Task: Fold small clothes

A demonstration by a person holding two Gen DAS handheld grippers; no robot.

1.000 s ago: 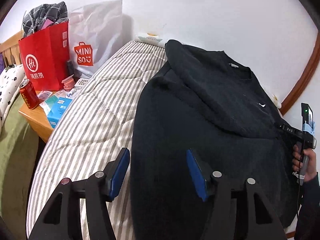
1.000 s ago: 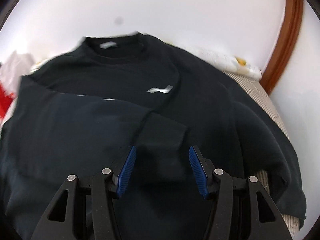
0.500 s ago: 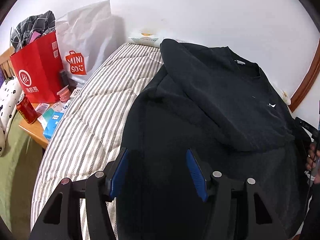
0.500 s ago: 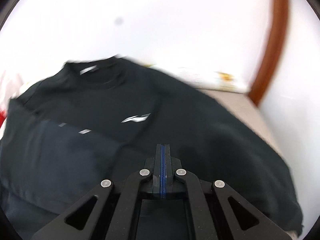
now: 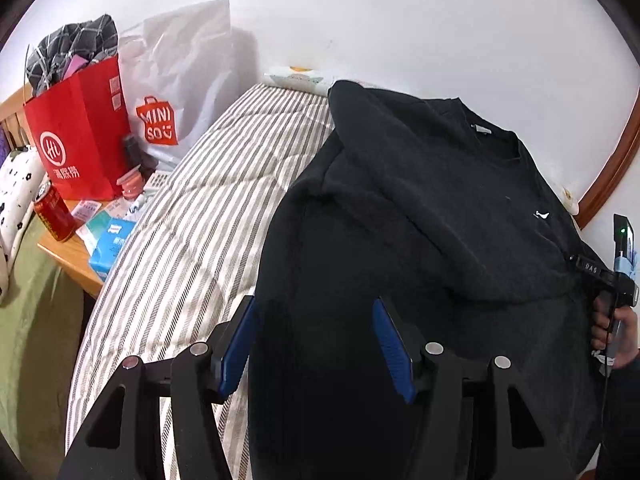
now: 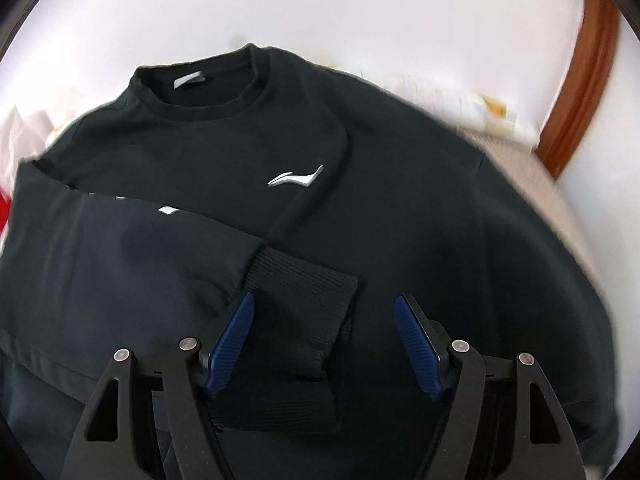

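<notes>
Sweatshirt (image 5: 420,240), black and long-sleeved, lies flat on the striped mattress (image 5: 192,232) in the left wrist view. Its long axis runs from the hem at about 6 o'clock up to the collar at about 1 o'clock, so the neck points toward the white wall (image 5: 400,20). One sleeve is folded across the chest, slanting from 11 o'clock down toward 4 o'clock. The left gripper (image 5: 316,344) hovers over the garment's lower left edge with its blue pads spread, nothing pinched between them. At 3 o'clock a hand (image 5: 612,332) holds the other tool's handle at the sweatshirt's right edge. At 9 to 10 o'clock, beside the mattress, stand a red paper bag (image 5: 80,136), a white Miniso bag (image 5: 180,80) and a red can (image 5: 54,216) on a wooden bedside table (image 5: 68,256).

From the right wrist view the sweatshirt (image 6: 400,208) fills the frame, collar at 12 o'clock, hem toward the camera, white chest logo (image 6: 295,177) near the middle. The folded sleeve comes in from 9 o'clock, and its ribbed cuff (image 6: 304,312) ends between the fingers of the right gripper (image 6: 324,344). Those jaws are opening; the cuff lies between them, just beside the left pad and clear of the right one.
</notes>
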